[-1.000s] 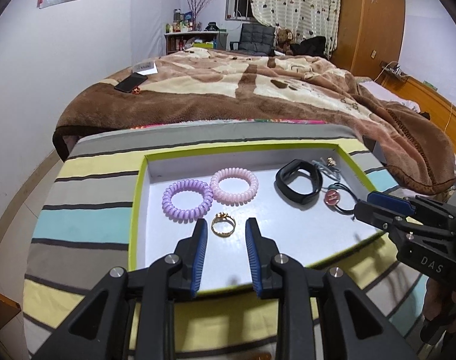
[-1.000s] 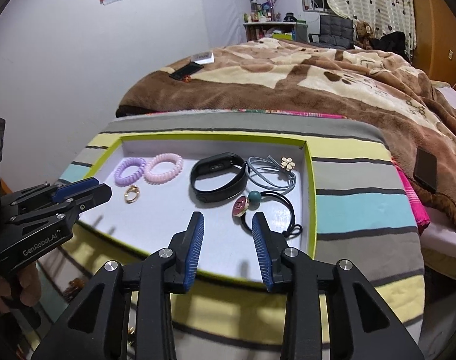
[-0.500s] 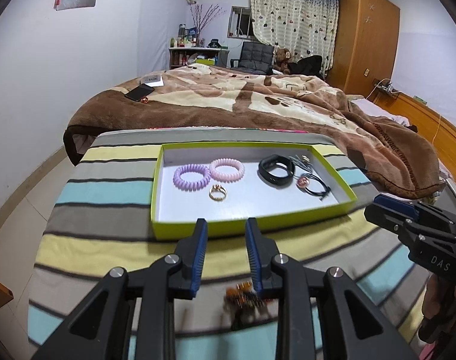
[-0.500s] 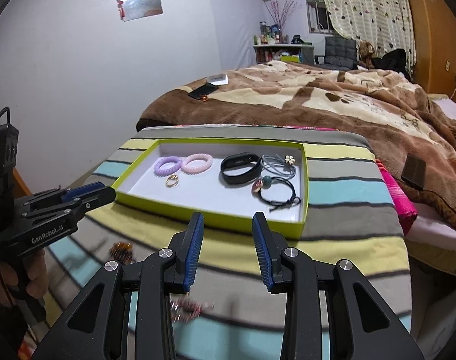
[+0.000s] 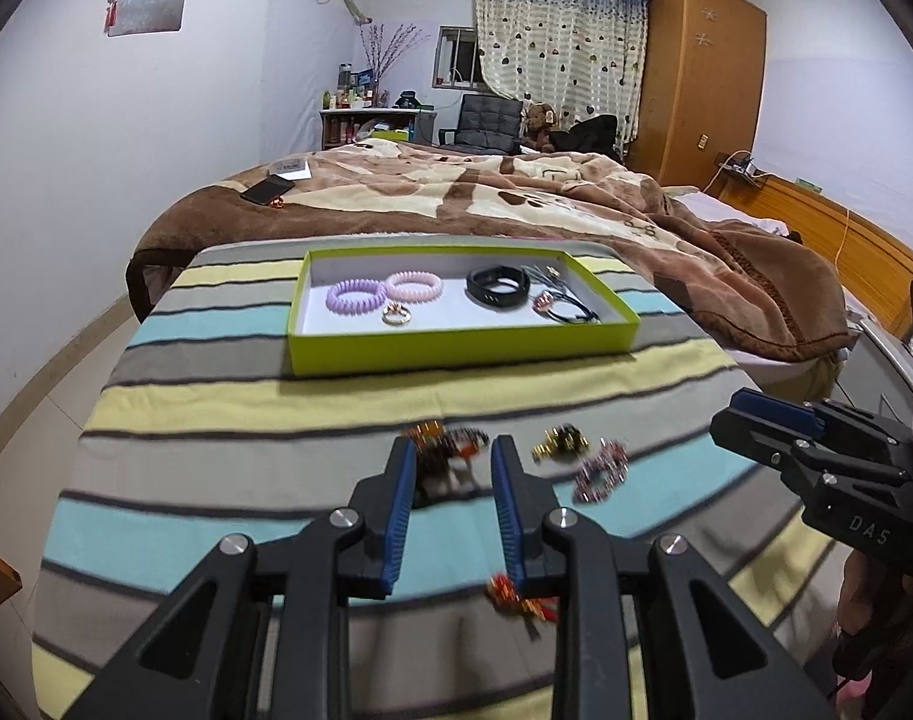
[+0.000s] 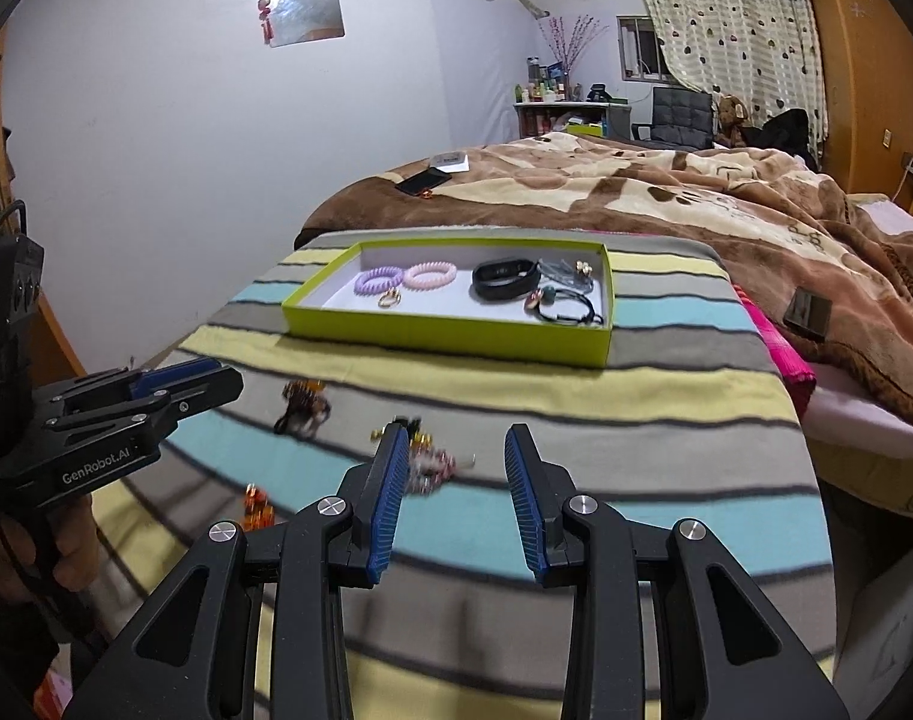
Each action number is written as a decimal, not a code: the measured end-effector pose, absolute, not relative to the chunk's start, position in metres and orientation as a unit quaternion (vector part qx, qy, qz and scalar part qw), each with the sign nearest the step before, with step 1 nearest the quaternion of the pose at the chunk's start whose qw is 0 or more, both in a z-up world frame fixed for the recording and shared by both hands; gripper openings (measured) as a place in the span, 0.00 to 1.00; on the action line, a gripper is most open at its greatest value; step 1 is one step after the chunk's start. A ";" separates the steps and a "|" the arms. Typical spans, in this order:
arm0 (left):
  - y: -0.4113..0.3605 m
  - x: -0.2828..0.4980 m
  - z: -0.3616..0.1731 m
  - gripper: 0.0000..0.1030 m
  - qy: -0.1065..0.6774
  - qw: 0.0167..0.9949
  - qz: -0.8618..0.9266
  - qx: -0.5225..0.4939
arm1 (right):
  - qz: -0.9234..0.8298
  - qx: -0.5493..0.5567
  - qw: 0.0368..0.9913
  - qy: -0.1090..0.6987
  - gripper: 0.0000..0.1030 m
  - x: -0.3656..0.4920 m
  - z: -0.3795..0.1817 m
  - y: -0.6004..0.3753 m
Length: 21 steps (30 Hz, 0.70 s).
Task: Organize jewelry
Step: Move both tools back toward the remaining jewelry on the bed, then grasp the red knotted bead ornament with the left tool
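Nearest you, your left gripper (image 5: 450, 462) hangs low over the striped blanket (image 5: 216, 402) with its jaws parted and nothing between the ribbed blue pads; a dark beaded piece with orange bits (image 5: 447, 450) lies just ahead of the gap, blurred. A small red-and-gold piece (image 5: 519, 597) lies by the right-hand jaw, closer to you. Your right gripper (image 6: 459, 480) is likewise spread wide and holds nothing, with a pinkish beaded loop (image 6: 429, 468) just beside its left finger.

A little further out lie a gold clip-like piece (image 5: 561, 441) and the same pink beaded loop, all loose on the soft woven cloth covering the desk. These look like the items not yet sorted, so you seem to be at the pick-up step. The next move, I'd judge, calls for lowering the jaws around one small piece and closing gently, since beads on fuzzy fabric may snag or roll.

Beyond them sits the shallow lime-green tray (image 5: 456, 348) with a white floor. It already holds a lilac coil tie (image 5: 355, 296), a pink coil tie (image 5: 414, 286), a gold ring (image 5: 396, 315), a black rubbery wristband (image 5: 497, 286) and some corded hair ties (image 5: 567, 306). Behind the tray is the bed (image 5: 486, 192) under a plush brown blanket.
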State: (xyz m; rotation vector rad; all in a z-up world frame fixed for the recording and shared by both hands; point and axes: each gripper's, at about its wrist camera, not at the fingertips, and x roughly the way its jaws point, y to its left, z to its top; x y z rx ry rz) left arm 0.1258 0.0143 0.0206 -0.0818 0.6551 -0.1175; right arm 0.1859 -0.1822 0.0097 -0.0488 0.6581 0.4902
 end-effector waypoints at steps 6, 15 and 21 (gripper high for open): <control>0.009 0.108 0.011 0.32 0.329 0.941 -0.066 -0.038 | 0.240 -0.019 0.912 0.331 0.34 0.170 -0.001 -0.186; 0.002 0.093 -0.007 0.42 0.352 0.931 -0.083 -0.046 | 0.241 -0.014 0.907 0.344 0.34 0.158 -0.011 -0.191; -0.002 0.093 -0.017 0.42 0.377 0.918 -0.095 -0.073 | 0.240 -0.009 0.906 0.348 0.34 0.158 -0.013 -0.191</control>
